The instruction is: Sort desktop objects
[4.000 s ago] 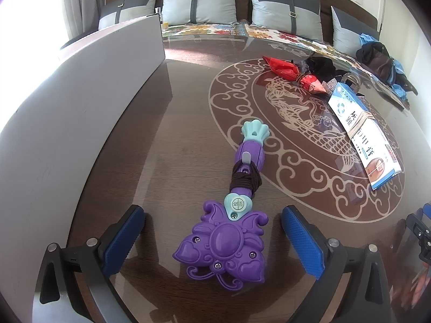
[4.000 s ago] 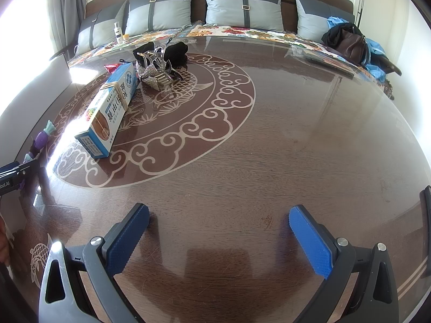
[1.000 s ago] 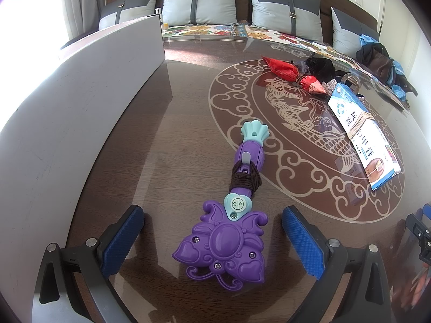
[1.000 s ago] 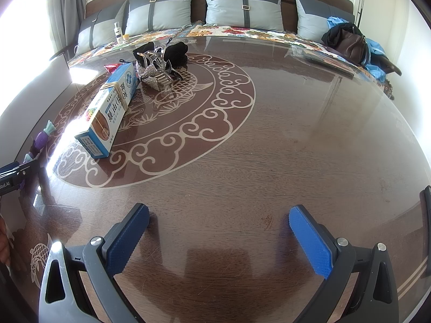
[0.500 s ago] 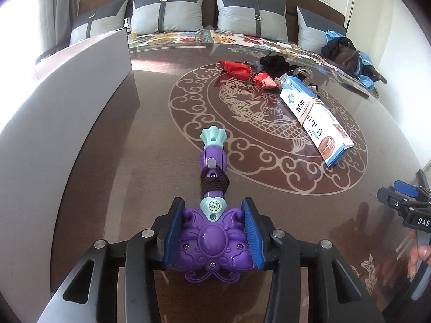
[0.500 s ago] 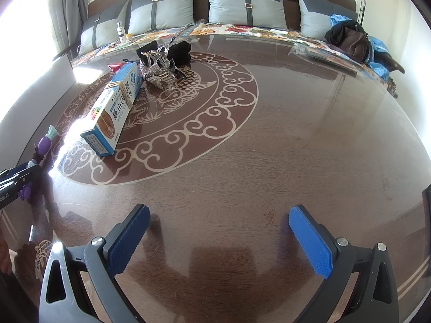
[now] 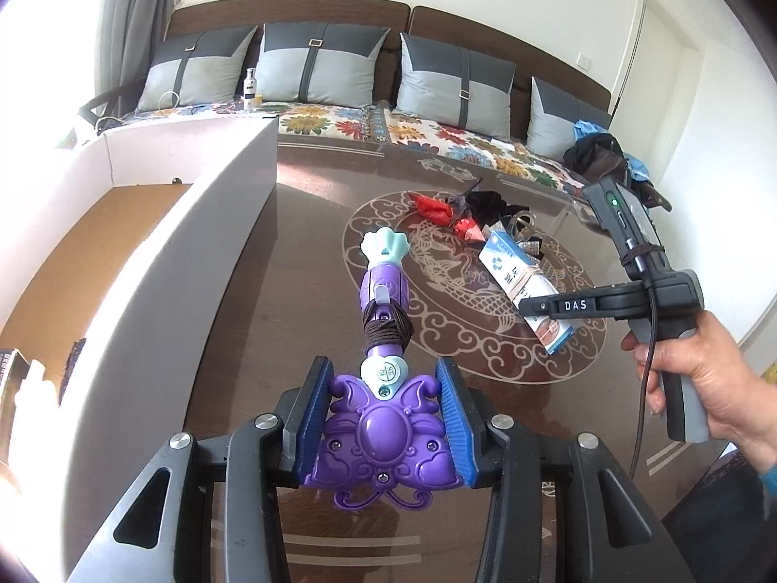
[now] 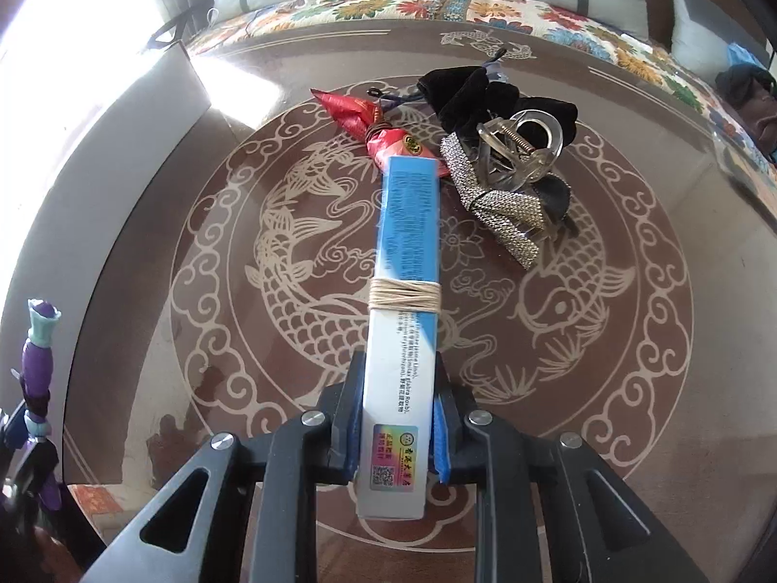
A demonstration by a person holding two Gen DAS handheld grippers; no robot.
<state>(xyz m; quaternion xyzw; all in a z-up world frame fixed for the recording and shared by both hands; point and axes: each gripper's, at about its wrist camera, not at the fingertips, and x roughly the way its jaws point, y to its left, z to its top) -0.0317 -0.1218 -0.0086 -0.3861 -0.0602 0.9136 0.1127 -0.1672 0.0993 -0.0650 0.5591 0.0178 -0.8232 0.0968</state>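
Left gripper (image 7: 383, 425): jaws clamped on purple toy wand (image 7: 383, 364), raised above table (image 7: 301, 262) beside white box (image 7: 160, 291) | Right gripper (image 8: 396, 432): jaws closed on blue-white carton (image 8: 405, 291), over table's fish medallion.

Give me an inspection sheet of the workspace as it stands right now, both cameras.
Surface: dark glossy table with a pale fish-and-scroll medallion.
Job's things: purple toy wand clamped at its head; blue-and-white box, string-bound, clamped at its near end.
Clutter: red foil packet, black pouch, rhinestone strap, clear hair claw past the box.
Grippers: left gripper shut on the wand; right gripper shut on the box.
Cables: dark cable hanging from the right handle.
Surroundings: open cardboard carton on the left, bench with grey cushions behind.
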